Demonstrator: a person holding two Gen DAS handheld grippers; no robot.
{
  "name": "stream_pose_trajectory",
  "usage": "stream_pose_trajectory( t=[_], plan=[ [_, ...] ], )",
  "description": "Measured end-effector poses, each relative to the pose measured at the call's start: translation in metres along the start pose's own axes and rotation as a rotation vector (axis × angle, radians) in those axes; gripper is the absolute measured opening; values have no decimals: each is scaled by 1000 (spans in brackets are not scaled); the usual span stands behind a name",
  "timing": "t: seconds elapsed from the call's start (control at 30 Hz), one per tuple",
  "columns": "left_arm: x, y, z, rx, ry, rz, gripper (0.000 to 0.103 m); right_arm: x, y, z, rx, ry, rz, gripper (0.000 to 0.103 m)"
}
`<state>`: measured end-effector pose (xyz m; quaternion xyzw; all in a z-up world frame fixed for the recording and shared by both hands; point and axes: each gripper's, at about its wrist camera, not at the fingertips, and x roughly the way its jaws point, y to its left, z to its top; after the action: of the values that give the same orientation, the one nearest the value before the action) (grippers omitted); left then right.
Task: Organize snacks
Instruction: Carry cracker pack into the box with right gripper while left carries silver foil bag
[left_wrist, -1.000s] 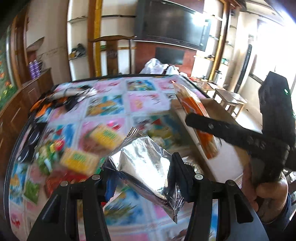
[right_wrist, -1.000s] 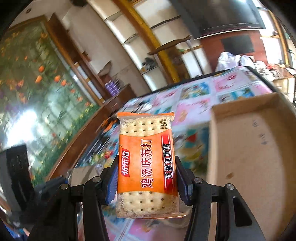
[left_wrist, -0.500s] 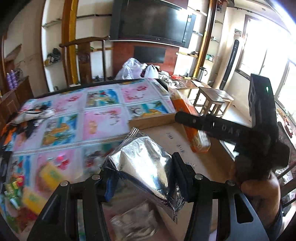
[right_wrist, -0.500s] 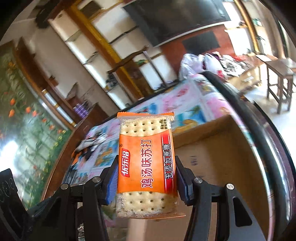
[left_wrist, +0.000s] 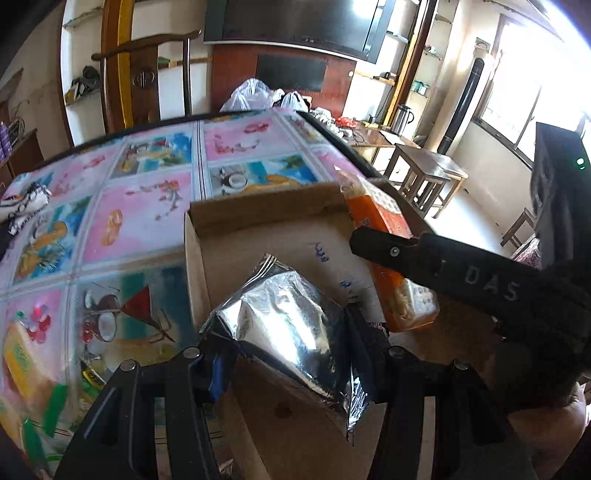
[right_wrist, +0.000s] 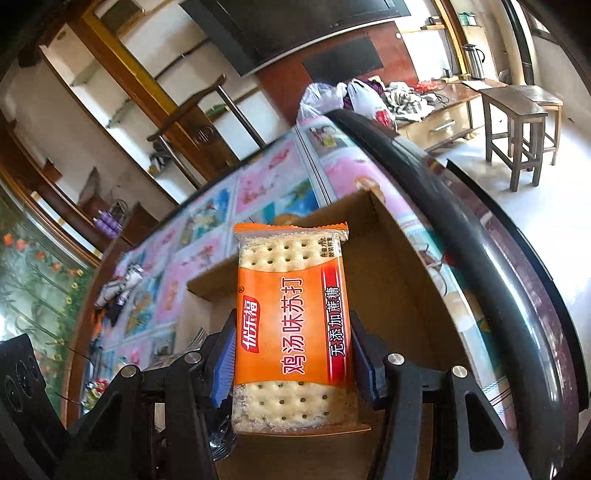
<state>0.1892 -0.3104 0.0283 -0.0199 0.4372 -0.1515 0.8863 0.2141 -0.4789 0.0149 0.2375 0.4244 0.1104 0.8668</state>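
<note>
The left gripper (left_wrist: 291, 354) is clamped on a crinkled silver foil snack pouch (left_wrist: 291, 325), which sits squarely between its two fingers and sticks out forward and down to the right, hanging over the open brown cardboard box (left_wrist: 258, 236). The right gripper (right_wrist: 293, 365) grips an orange cracker packet with clear ends showing pale dotted crackers (right_wrist: 293, 325); the packet stands upright between the blue-padded fingers, its lower half pinched and its top rising above them. Seen from the left wrist, that same orange packet (left_wrist: 384, 236) is held tilted inside the far right part of the box, with the right gripper's black finger (left_wrist: 424, 254) crossing in front of it and the person's hand (left_wrist: 546, 424) below at the right edge. The box rests on the round worktop covered with a glossy cloth of pink and blue picture squares (left_wrist: 147, 206), close to its dark rim. More loose snack packets (left_wrist: 22, 362) lie blurred on the cloth to the left, well apart from the box.
</note>
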Motion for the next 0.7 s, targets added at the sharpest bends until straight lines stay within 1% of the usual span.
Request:
stream_pose_trajectory(
  t=[0.1, 0.17, 0.37, 0.7],
  plan=[
    [7, 4, -2, -18, 37, -36, 53, 1, 4, -3, -16, 4, -18, 57],
    [7, 5, -3, -24, 41, -45, 53, 2, 4, -4, -22, 4, -34, 57],
    [6, 0, -5, -9, 38, -45, 54, 11, 5, -9, -28, 39, -74, 57],
    [8, 2, -5, -14, 40, -42, 54, 12, 8, -11, -30, 44, -83, 58]
  ],
)
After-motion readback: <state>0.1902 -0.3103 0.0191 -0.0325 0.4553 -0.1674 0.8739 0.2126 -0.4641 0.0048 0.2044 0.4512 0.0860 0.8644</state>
